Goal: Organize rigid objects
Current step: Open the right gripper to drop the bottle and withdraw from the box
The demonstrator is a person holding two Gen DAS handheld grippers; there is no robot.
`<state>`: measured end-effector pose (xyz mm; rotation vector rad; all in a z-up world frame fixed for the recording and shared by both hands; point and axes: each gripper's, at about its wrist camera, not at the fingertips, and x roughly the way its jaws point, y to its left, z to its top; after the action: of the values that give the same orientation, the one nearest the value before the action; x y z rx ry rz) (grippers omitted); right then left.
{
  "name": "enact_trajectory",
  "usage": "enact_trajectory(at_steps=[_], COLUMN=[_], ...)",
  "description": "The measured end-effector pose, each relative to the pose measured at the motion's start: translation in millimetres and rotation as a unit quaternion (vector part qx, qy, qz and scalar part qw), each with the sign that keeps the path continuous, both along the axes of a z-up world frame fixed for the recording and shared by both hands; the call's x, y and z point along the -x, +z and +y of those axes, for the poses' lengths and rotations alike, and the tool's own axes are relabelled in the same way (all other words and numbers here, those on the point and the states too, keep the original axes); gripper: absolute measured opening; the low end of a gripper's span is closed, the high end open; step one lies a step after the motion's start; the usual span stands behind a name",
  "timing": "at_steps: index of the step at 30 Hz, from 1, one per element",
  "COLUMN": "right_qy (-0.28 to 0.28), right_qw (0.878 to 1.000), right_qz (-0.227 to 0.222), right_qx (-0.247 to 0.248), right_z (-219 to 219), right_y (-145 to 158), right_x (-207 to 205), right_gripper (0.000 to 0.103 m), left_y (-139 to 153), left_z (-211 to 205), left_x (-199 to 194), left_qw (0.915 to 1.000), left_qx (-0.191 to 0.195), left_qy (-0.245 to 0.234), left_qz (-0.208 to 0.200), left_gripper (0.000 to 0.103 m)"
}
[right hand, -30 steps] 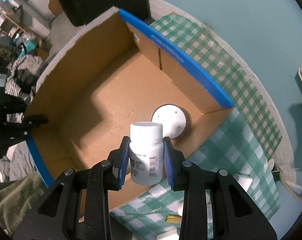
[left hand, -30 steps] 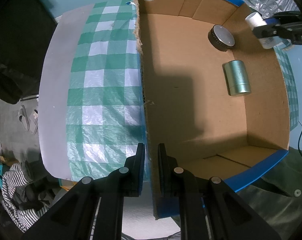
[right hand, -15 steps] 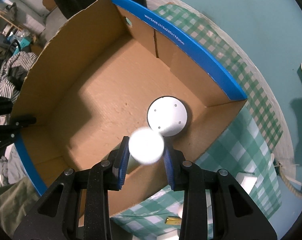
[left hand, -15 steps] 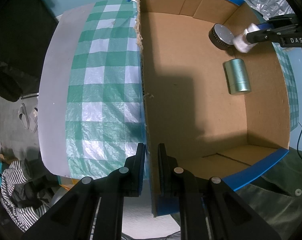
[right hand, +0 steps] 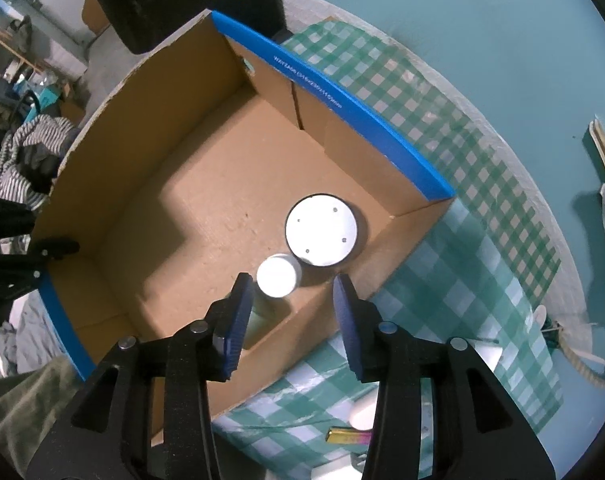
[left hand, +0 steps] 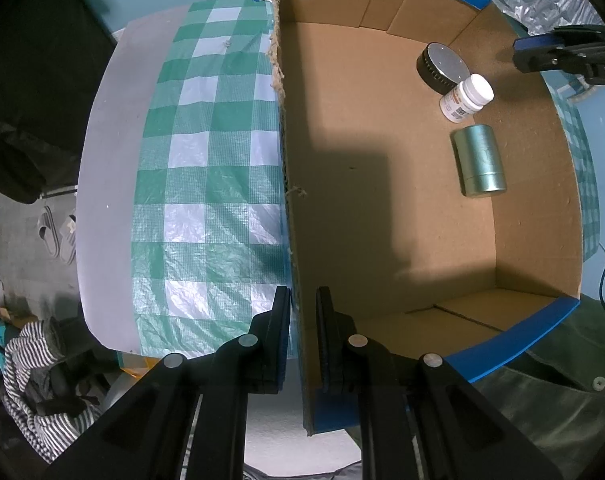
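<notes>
The right claw (right hand: 290, 312) is now gaping wide, having let go of the white bottle (left hand: 466, 98), which is standing in the box (left hand: 382, 208) beside the round tin (left hand: 442, 66); the left claw (left hand: 303, 334) is still pinching the box wall.

In your cardboard box (left hand: 382, 200): pill bottle (left hand: 466, 98) upright between round puck (left hand: 442, 62) and lying metal tin (left hand: 480, 162). Box on worktop (left hand: 206, 184).

White pill bottle (left hand: 467, 97) stands upright inside cardboard box (left hand: 382, 208).
</notes>
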<state>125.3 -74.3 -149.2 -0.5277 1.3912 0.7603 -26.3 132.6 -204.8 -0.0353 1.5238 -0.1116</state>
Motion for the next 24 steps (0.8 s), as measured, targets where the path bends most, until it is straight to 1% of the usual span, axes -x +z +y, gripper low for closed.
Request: enact_trajectory(at_steps=[4, 5, 7, 12, 17, 21, 24], right_qy=[-0.006, -0.009, -0.014, -0.03, -0.05, -0.075, -0.1], right_qw=[1.0, 1.0, 1.0, 0.999, 0.998, 0.997, 0.995], right_qz=[-0.003, -0.004, -0.009, -0.016, -0.016, -0.013, -0.008], right_qx=[-0.009, -0.011, -0.01, -0.018, -0.016, -0.01, 0.0], right_z=[-5.7, -7.4, -11.0, -23.4, -40.8, -62.0, -82.8], right_y=[8.3, 10.8, 15.0, 22.2, 21.1, 14.8, 6.4], right_x=[-0.5, -0.7, -0.6, -2.3, -5.0, -7.7, -10.4], right_gripper=[0.042, 0.043, 0.049, 0.05, 0.051, 0.056, 0.058], left_y=[0.2, 0.1, 0.0, -0.8, -0.9, -1.4, -1.8], left_z=[0.4, 0.6, 0.5, 2.4, 2.8, 2.9, 2.2], left_x=[-0.3, -0.3, -0.3, 0.1, 0.7, 1.5, 2.1], left_qw=[1.0, 1.0, 1.0, 1.0, 1.0, 1.0, 1.0], left_qx=[0.0, 0.0, 0.001, 0.002, 0.003, 0.004, 0.004], left_qy=[0.0, 0.0, 0.0, -0.003, -0.004, -0.004, -0.006], left_qz=[0.0, 0.0, 0.0, 0.0, 0.001, 0.0, 0.0], left_gripper=[0.012, 0.012, 0.012, 0.012, 0.012, 0.012, 0.012])
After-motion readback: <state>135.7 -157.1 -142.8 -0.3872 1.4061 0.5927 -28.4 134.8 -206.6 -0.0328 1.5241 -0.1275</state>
